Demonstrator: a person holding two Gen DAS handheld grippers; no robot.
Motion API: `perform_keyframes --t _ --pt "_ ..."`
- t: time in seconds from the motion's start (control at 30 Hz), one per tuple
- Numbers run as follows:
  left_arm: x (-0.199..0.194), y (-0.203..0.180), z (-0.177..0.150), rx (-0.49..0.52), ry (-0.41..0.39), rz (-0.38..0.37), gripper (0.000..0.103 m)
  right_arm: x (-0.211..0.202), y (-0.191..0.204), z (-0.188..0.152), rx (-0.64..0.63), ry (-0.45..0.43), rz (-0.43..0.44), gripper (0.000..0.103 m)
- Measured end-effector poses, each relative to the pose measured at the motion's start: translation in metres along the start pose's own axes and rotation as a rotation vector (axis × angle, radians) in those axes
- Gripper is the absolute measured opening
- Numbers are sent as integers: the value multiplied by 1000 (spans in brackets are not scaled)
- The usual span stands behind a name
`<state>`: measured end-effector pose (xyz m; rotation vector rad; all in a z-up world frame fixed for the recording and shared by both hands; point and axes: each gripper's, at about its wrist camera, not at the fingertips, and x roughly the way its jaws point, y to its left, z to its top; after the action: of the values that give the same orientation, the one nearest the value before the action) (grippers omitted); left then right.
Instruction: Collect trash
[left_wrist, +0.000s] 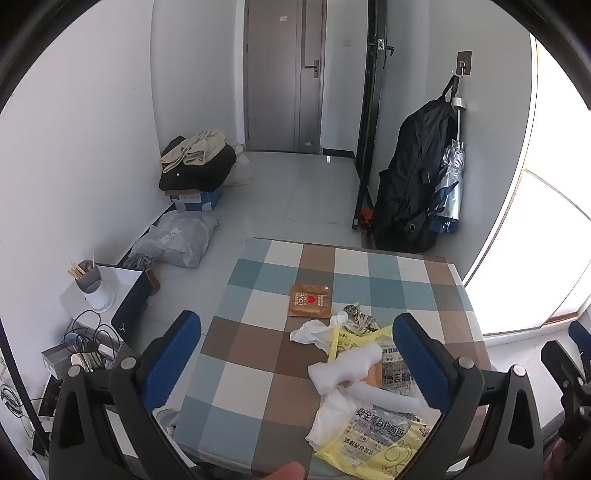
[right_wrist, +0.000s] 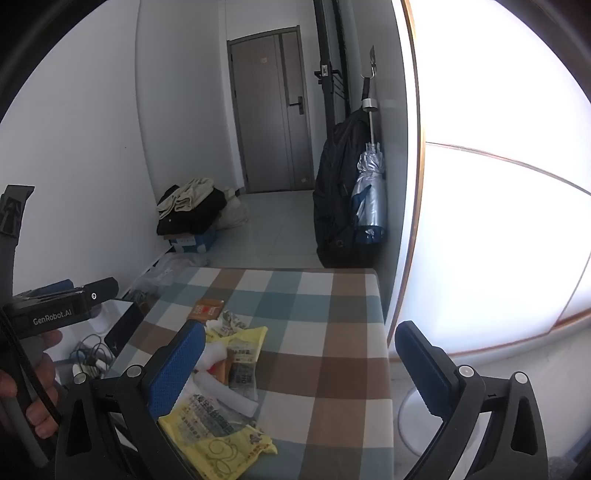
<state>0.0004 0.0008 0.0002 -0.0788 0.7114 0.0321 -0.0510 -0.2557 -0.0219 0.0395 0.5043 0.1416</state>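
Table (left_wrist: 258, 295) with a checked blue, brown and white cloth, filling the lower centre of both views. Trash lies in a loose cluster on it, lower centre-right in the left wrist view and lower left in the right wrist view: brown packet (left_wrist: 309, 300) with a red heart, flat and farthest from the cameras; crumpled printed wrapper (left_wrist: 356, 317) just beside it; white plastic bag (left_wrist: 312, 332); white foam sheet (left_wrist: 351, 365) lying over a yellow bag; large yellow printed bag (left_wrist: 376, 439) nearest the lower edge, also seen in the right wrist view (right_wrist: 218, 439). Left gripper (left_wrist: 295, 362): jaws wide apart, nothing between them, hovering above the table with the right-hand finger over the trash cluster. Right gripper (right_wrist: 295, 369): jaws wide apart, holding nothing, its left-hand finger over the yellow bag. Beyond the table: grey door (left_wrist: 284, 74) at upper centre; dark backpack (left_wrist: 413, 177) and silver folded umbrella (left_wrist: 450, 181) hanging on the wall at right; pile of clothes (left_wrist: 195, 158) on boxes at the left wall; white cup of utensils (left_wrist: 92, 288) at left; bright window (right_wrist: 498, 184) at right.
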Motion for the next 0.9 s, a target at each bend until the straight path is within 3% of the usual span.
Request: perform_keyframes --t 0.23,0.3,0.9 --pt "5 14 6 -7 11 7 102 0 0 1 -1 0 -2 103" --pt "1 -1 -1 9 -10 5 102 -1 0 1 -2 -4 -3 103" --pt "-2 0 -3 11 -24 1 102 -1 -2 -1 0 -6 -1 103"
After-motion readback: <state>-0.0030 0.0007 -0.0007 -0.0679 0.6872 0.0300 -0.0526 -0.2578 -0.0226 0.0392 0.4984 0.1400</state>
